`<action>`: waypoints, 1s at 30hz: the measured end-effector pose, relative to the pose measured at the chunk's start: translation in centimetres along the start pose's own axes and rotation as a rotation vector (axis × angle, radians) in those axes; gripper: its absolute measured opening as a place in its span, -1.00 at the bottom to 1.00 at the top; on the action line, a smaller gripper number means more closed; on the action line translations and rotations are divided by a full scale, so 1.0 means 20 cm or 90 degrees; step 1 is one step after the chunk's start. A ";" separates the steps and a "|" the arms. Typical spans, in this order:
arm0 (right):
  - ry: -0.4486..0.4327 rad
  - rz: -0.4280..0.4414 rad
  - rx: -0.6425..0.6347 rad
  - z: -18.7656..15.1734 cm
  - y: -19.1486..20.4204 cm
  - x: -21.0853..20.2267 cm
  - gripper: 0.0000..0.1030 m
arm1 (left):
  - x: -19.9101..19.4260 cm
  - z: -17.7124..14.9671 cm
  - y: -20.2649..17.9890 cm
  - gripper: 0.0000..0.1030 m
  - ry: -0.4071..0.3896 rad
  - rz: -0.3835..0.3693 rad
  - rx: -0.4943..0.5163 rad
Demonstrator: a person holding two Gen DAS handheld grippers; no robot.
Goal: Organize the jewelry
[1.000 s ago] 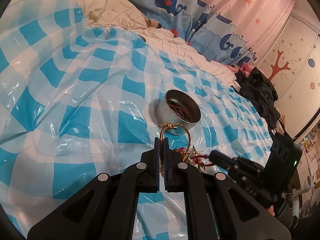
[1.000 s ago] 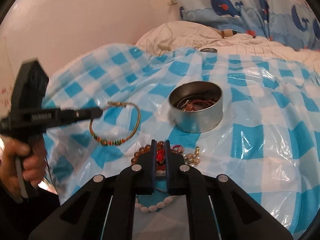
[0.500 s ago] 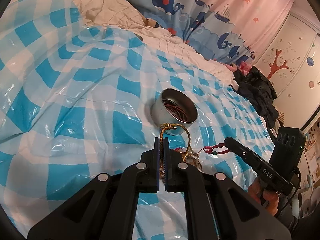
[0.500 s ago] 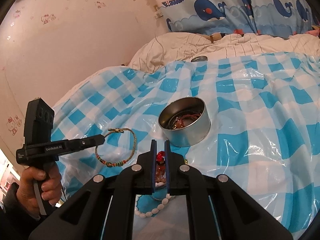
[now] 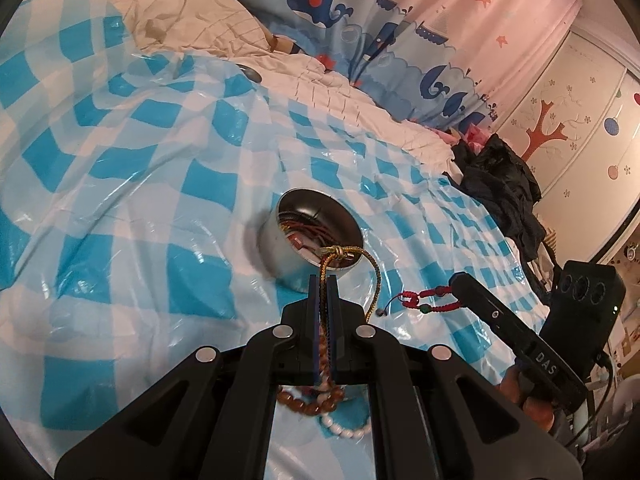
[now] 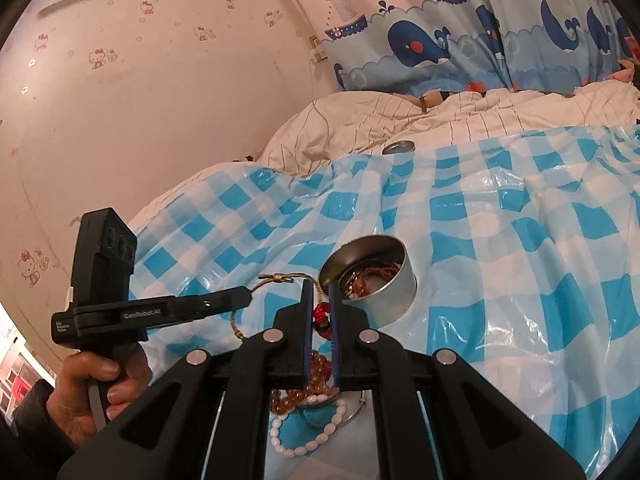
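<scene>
Both pieces are off the bed now and up near the round silver metal tin (image 5: 310, 240), higher than a second ago. Left tongs (image 5: 324, 280) are clamped on the gold braided cord bracelet (image 5: 348, 258), dangling right at the rim. Right tongs (image 6: 319, 292) pinch the red knotted cord bracelet (image 5: 426, 300) just beside it. Drop-in looks next.
</scene>
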State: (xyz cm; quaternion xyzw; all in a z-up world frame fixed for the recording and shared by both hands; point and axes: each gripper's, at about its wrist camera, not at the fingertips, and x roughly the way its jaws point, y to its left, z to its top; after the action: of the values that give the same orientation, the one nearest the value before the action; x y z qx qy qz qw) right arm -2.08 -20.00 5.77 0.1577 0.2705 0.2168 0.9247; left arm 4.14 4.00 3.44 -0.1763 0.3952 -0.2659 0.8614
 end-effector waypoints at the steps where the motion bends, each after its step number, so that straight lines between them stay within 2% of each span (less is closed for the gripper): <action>1: -0.003 0.001 0.000 0.01 0.00 0.00 -0.84 | 0.01 0.01 0.00 -0.95 -0.001 -0.001 -0.001; 7: -0.024 0.007 0.003 0.12 -0.01 0.04 -0.84 | 0.10 0.09 -0.04 -0.95 -0.015 0.000 -0.005; 13: -0.023 0.003 -0.006 0.22 -0.03 0.18 -0.84 | 0.26 0.19 -0.02 -0.95 -0.033 -0.031 -0.049; 15: -0.017 -0.005 -0.016 0.26 -0.04 0.26 -0.84 | 0.33 0.23 0.00 -0.95 -0.036 -0.028 -0.061; 17: 0.010 -0.020 -0.021 0.29 -0.06 0.36 -0.84 | 0.40 0.25 0.04 -0.94 -0.021 0.005 -0.078; 18: 0.060 -0.025 -0.019 0.29 -0.08 0.46 -0.82 | 0.44 0.25 0.05 -0.90 -0.002 0.032 -0.081; 19: 0.084 -0.040 -0.015 0.27 -0.10 0.51 -0.79 | 0.45 0.25 0.05 -0.87 0.006 0.050 -0.082; 20: 0.098 -0.055 -0.010 0.25 -0.11 0.54 -0.56 | 0.45 0.24 0.05 -0.77 0.012 0.064 -0.077; 21: 0.100 -0.065 0.001 0.23 -0.14 0.53 -0.43 | 0.44 0.24 0.04 -0.64 0.015 0.072 -0.066; 23: 0.091 -0.073 0.011 0.22 -0.16 0.49 -0.37 | 0.40 0.23 0.02 -0.46 0.007 0.085 -0.053; 25: 0.081 -0.078 0.011 0.22 -0.16 0.43 -0.35 | 0.33 0.22 0.00 -0.40 -0.001 0.092 -0.041; 30: 0.072 -0.101 0.019 0.11 -0.17 0.25 -0.08 | 0.19 0.14 -0.07 -0.25 0.003 0.144 0.021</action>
State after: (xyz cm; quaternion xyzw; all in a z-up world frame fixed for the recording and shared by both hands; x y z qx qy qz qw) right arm 4.12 -20.94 4.03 0.1369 0.3368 0.1472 0.9198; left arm 7.86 0.87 3.66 -0.1163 0.4101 -0.1740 0.8877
